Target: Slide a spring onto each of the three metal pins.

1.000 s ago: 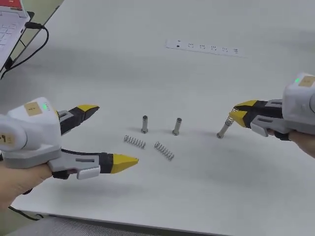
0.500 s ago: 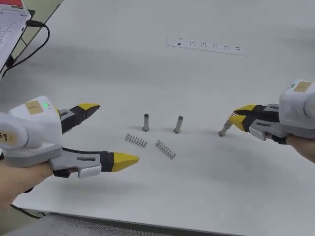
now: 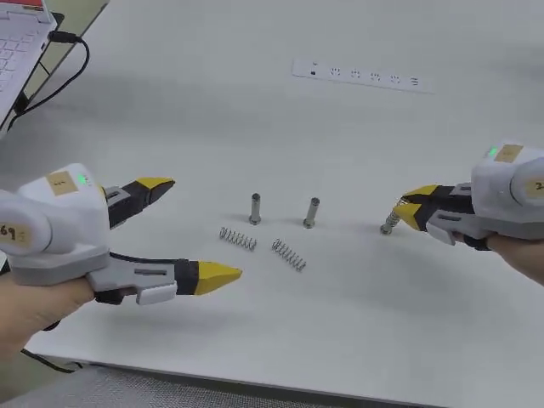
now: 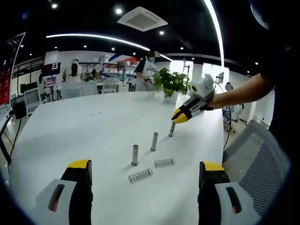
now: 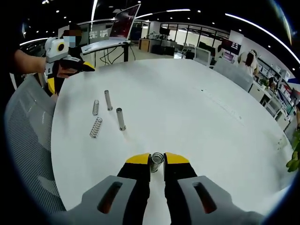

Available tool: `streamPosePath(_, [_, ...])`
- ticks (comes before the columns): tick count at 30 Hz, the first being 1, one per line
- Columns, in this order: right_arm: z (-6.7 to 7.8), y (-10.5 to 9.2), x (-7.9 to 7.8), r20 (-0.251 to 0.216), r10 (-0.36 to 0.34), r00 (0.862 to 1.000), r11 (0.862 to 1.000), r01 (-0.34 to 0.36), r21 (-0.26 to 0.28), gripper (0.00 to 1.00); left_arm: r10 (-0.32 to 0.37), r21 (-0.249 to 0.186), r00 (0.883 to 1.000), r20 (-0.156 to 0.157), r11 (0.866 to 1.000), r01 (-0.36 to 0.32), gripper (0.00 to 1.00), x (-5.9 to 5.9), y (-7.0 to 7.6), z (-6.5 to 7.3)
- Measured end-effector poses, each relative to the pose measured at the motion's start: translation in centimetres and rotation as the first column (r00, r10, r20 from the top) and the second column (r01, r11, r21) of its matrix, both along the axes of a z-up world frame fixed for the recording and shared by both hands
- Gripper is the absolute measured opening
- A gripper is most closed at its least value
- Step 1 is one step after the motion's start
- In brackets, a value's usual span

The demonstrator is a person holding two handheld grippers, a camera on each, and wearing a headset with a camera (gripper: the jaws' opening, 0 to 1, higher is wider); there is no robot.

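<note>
Two bare metal pins (image 3: pixel 255 208) (image 3: pixel 312 212) stand upright mid-table. In front of them lie two loose springs (image 3: pixel 238 239) (image 3: pixel 289 254). A third pin (image 3: pixel 389 223) leans at the right, and my right gripper (image 3: pixel 408 204) is shut on a spring (image 5: pixel 156 161) at its top end. The left gripper (image 3: pixel 191 229) hovers wide open at the left, with nothing between its jaws. Its own view has the pins (image 4: pixel 135 154) (image 4: pixel 154 141) and springs (image 4: pixel 140 175) (image 4: pixel 164 162) just ahead of it, and the right gripper (image 4: pixel 182 114) beyond them.
A white power strip (image 3: pixel 353 76) lies at the far side of the white table (image 3: pixel 280 136). A laptop (image 3: pixel 17 34) with a black cable (image 3: pixel 68 64) sits at the far left. The table's near edge (image 3: pixel 255 387) runs close below the grippers. A mesh chair (image 4: pixel 262 154) stands alongside.
My right gripper has sunk a little lower along the leaning pin, still shut on the spring. The left gripper has barely moved. The head camera has drifted slightly.
</note>
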State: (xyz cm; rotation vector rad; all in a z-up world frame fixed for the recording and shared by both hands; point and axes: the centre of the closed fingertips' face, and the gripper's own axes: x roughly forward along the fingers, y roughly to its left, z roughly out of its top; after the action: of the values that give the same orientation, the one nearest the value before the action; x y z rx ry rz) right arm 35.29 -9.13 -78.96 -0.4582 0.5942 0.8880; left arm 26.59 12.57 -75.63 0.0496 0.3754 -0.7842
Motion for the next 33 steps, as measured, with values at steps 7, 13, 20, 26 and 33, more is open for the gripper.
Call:
streamPosePath(7, [-0.6, 0.0, -0.2, -0.014, 0.001, 1.000, 1.000, -0.002, -0.012, 0.08, 0.000, 0.000, 1.000, -0.002, 1.000, 0.000, 0.92, -0.1, 0.0, 0.0])
streamPosePath(13, [-1.2, 0.0, -0.4, -0.038, 0.013, 0.999, 1.000, -0.013, -0.018, 0.09, -0.004, -0.004, 1.000, -0.004, 1.000, 0.004, 0.92, -0.1, -0.1, 0.0])
streamPosePath(20, [-1.6, 0.0, -0.5, -0.046, 0.021, 0.999, 0.999, -0.022, -0.032, 0.09, -0.005, -0.003, 1.000, -0.004, 1.000, 0.005, 0.92, 0.1, -0.1, 0.1])
streamPosePath(26, [-1.6, 0.0, -0.3, -0.048, 0.017, 0.999, 0.999, -0.019, -0.029, 0.09, -0.009, -0.004, 1.000, -0.004, 1.000, 0.009, 0.92, 0.1, -0.2, 0.2])
streamPosePath(33, [-1.6, 0.1, -0.2, -0.065, -0.002, 0.998, 1.000, 0.000, -0.019, 0.09, -0.012, -0.005, 1.000, -0.004, 1.000, 0.012, 0.91, 0.1, -0.3, 0.2])
